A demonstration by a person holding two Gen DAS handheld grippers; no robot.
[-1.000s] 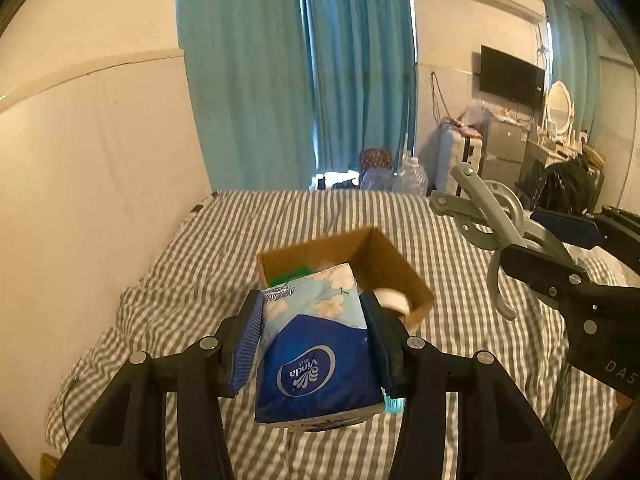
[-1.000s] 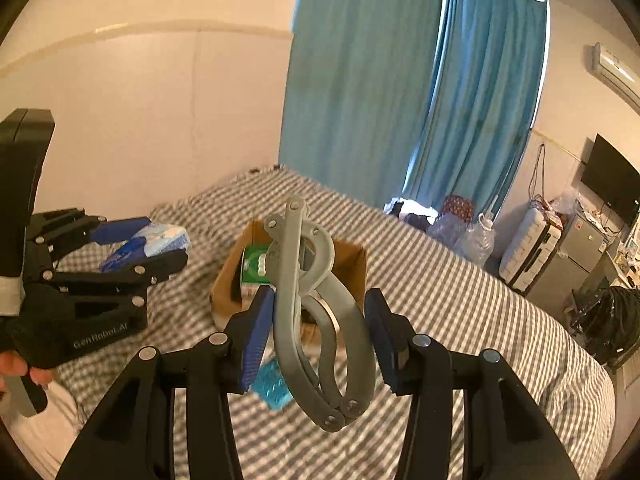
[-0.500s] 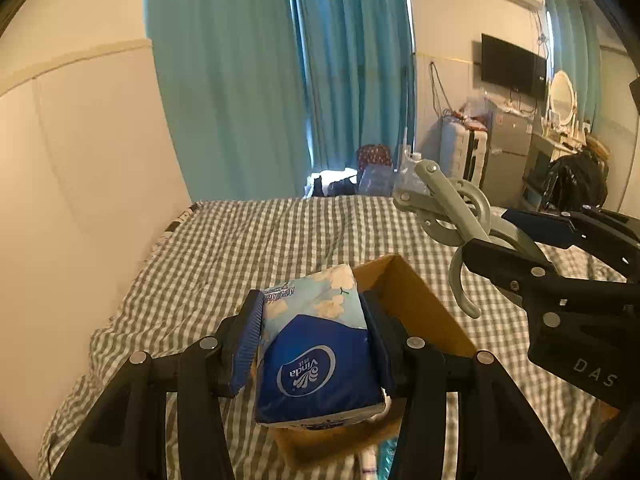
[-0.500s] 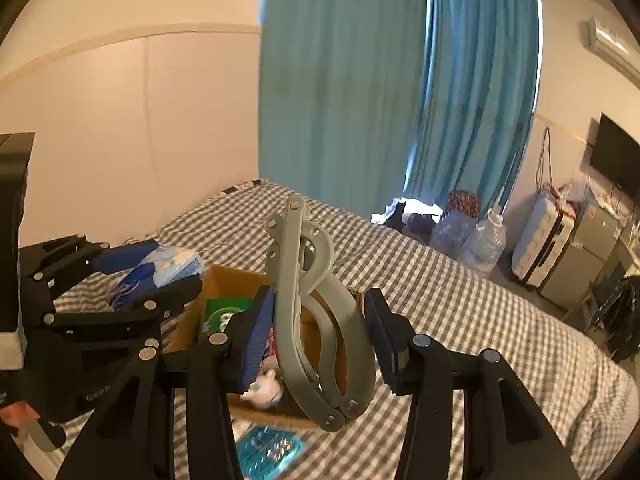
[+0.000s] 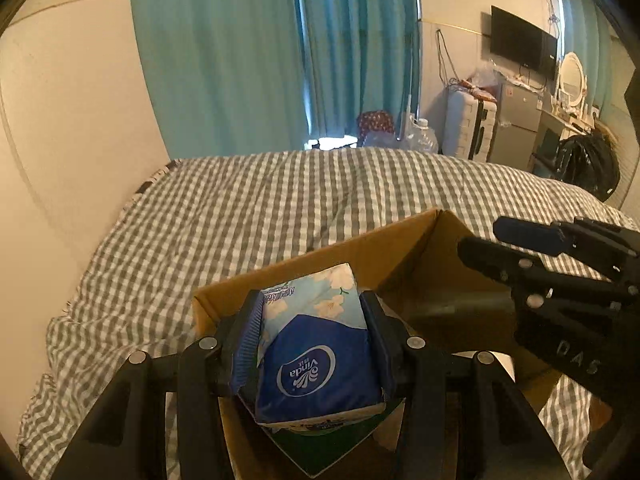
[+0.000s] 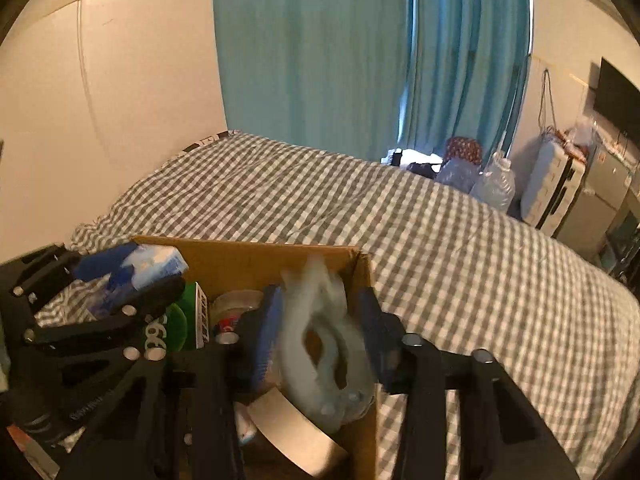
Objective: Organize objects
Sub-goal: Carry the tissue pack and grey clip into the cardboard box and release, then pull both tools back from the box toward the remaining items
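Over the cardboard box [image 5: 332, 256], left tool [image 5: 312, 340] clamps the tissue pack [image 5: 316, 344]; right tool [image 6: 320, 336] clamps the grey clamp [image 6: 320, 332].

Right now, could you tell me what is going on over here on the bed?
A person is tidying loose things into a cardboard box on the checked bedspread, with a handheld gripper in each hand. The left gripper holds a blue tissue pack over the box's near side. The right gripper grips a grey plastic clamp, blurred, above the box's right end. Neither thing is released yet.
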